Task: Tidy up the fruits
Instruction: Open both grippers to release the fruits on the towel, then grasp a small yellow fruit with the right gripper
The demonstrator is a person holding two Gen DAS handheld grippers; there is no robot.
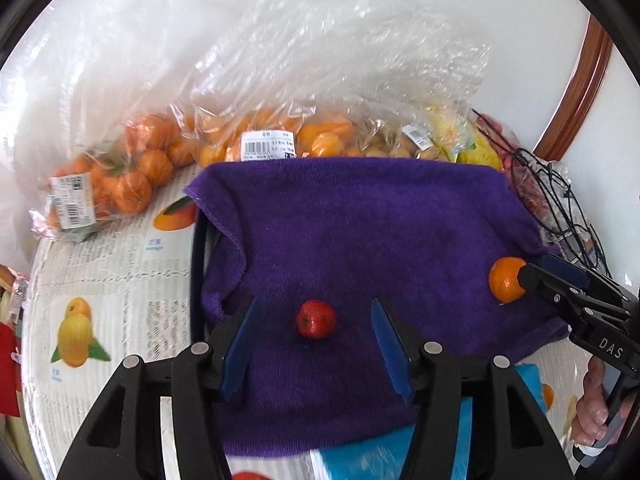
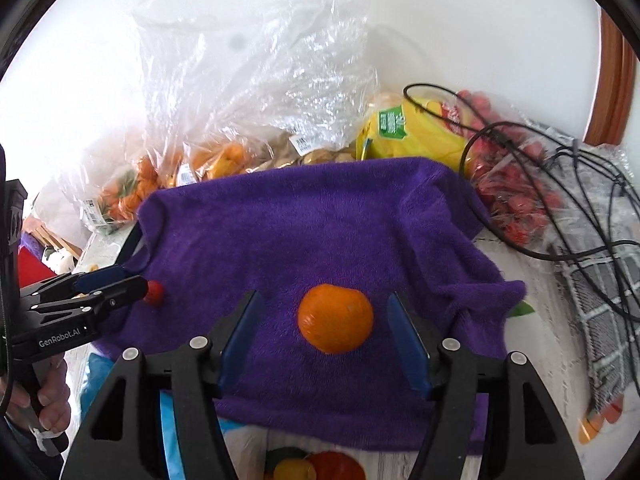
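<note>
Two handheld grippers hover over a purple towel [image 1: 360, 220] spread on the surface. The left gripper [image 1: 314, 344] is wide open, its blue pads on either side of a small red fruit [image 1: 315, 319] lying on the towel just ahead of the fingertips. The right gripper [image 2: 326, 340] is also wide open, with an orange [image 2: 335, 318] centred between its pads, not yet touched. Beyond both grippers, bagged oranges [image 1: 140, 168] and other bagged fruit lie against the wall. To grip well, each gripper likely needs to ease forward until the pads sit level with the fruit's widest part, then close gently; round fruit may roll on soft cloth.
</note>
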